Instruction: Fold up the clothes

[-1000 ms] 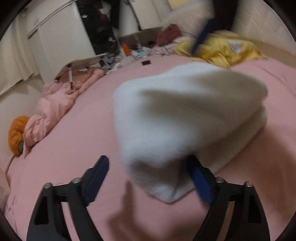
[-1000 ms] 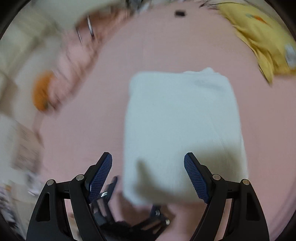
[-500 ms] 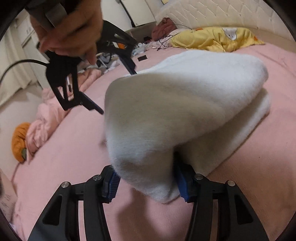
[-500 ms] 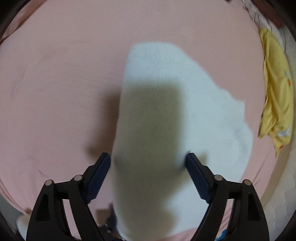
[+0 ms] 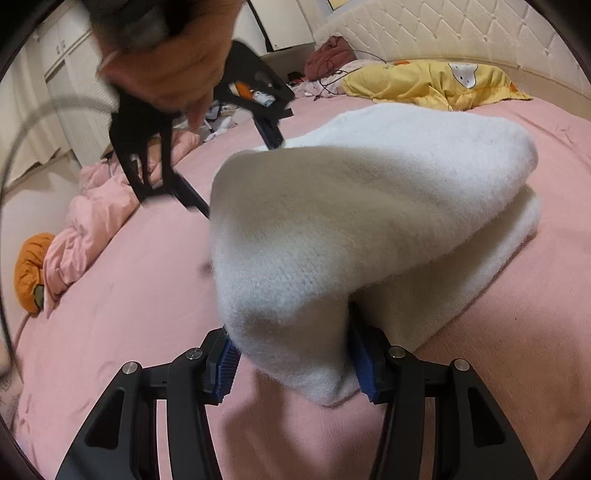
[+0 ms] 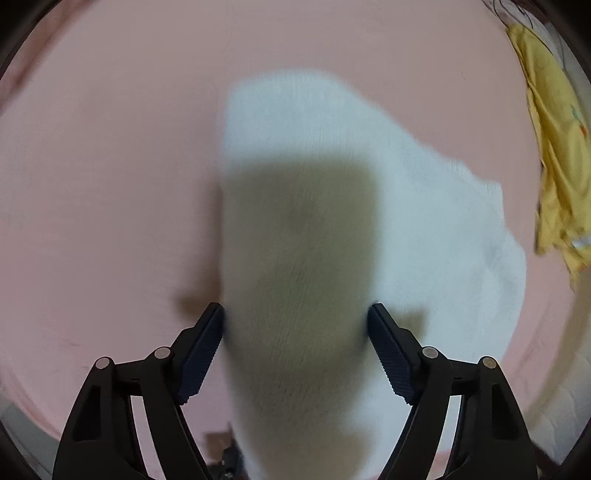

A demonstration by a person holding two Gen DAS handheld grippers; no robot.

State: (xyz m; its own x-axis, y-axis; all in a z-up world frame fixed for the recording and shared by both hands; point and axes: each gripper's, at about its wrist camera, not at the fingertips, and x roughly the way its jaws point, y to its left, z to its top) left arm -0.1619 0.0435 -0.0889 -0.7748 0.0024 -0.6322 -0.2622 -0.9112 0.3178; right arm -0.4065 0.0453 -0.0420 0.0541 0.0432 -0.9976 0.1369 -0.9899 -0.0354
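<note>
A thick white fuzzy garment (image 5: 369, 214) lies folded on the pink bed (image 5: 129, 295). Its near corner is raised and pinched between the blue pads of my left gripper (image 5: 293, 365), which is shut on it. A hand holds my right gripper (image 5: 240, 177) at the garment's far left edge, one finger on each side of the lifted fold. From above, the right wrist view shows the same garment (image 6: 295, 240), blurred. There my right gripper (image 6: 295, 350) is open, with the fabric passing between its widely spread fingers.
A yellow pillow (image 5: 436, 83) lies by the quilted headboard (image 5: 443, 29) and shows at the right edge as yellow cloth (image 6: 554, 166). A bunched pink duvet (image 5: 92, 221) and an orange object (image 5: 31, 269) sit at the bed's left edge. Clutter and white cupboards stand behind.
My left gripper went from open to shut on the garment's near corner and raised it. My right gripper swung from above the garment down to straddle its far edge.
</note>
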